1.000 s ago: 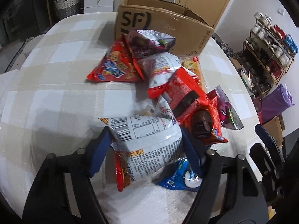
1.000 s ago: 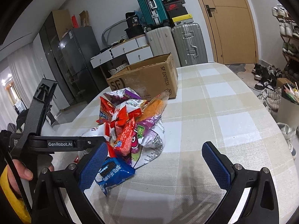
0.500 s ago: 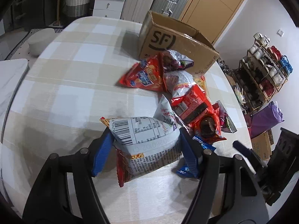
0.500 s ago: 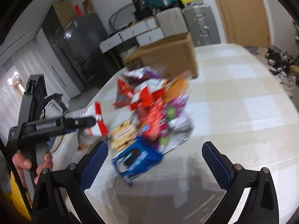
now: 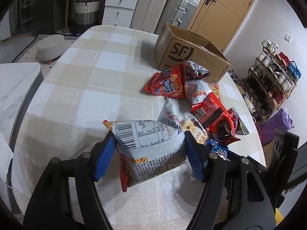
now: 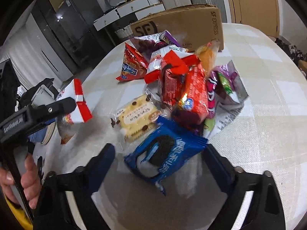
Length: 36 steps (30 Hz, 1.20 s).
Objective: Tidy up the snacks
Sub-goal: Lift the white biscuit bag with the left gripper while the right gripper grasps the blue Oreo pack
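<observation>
My left gripper is shut on a white and red snack bag with a barcode, held above the table; the bag also shows in the right wrist view. A pile of snack packets lies in front of an open SF cardboard box. My right gripper is open, its fingers on either side of a blue cookie packet at the pile's near edge. A pale biscuit packet lies just beyond it.
The checked tablecloth covers a rounded table. A shoe rack stands right of the table. Suitcases and white drawers stand behind. A grey stool sits on the floor at left.
My left gripper has lifted the white and red bag up and back from the pile. My right gripper has moved forward and down, so the blue cookie packet now lies between its fingers.
</observation>
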Available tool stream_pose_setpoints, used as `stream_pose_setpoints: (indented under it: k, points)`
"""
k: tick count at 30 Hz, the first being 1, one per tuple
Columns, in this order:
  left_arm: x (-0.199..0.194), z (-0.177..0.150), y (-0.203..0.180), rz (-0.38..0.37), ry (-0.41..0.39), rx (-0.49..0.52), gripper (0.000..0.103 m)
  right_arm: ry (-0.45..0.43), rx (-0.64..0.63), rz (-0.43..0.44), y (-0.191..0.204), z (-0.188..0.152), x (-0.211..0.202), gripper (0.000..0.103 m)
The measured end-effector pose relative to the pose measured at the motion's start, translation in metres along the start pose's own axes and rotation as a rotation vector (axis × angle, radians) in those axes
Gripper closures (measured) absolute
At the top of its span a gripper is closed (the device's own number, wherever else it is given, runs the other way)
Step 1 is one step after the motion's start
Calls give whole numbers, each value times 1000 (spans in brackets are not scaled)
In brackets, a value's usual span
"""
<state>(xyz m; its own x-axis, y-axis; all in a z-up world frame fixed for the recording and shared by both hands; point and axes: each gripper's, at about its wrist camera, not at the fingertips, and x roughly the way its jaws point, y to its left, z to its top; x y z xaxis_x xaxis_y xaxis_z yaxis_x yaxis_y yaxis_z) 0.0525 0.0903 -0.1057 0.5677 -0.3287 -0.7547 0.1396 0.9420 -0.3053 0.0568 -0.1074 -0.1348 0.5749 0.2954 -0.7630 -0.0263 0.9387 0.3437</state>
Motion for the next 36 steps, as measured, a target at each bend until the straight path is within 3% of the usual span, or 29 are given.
stream_pose_setpoints:
  k: [6,13,14,15,26,36]
  points:
    - [-4,-2,9,-17,-3,-12,36,2,-94,-138,21,-4,8,22]
    - [-10,-6,10,-21,-9,-4,36,-6,-132,-126,31,-9,11,44]
    - [-12,-7,10,-21,-11,-1,36,-6,-127,-114,30,-9,10,52]
    - [-13,-8,9,-18,-13,2,36,-4,-114,-82,28,-11,10,53]
    - [-27,-11,-2,5,-31,27,36,-14,-41,32,11,-18,-3,56]
    - [-39,-10,-22,45,-44,60,36,-111,9,142,-8,-31,-47,56]
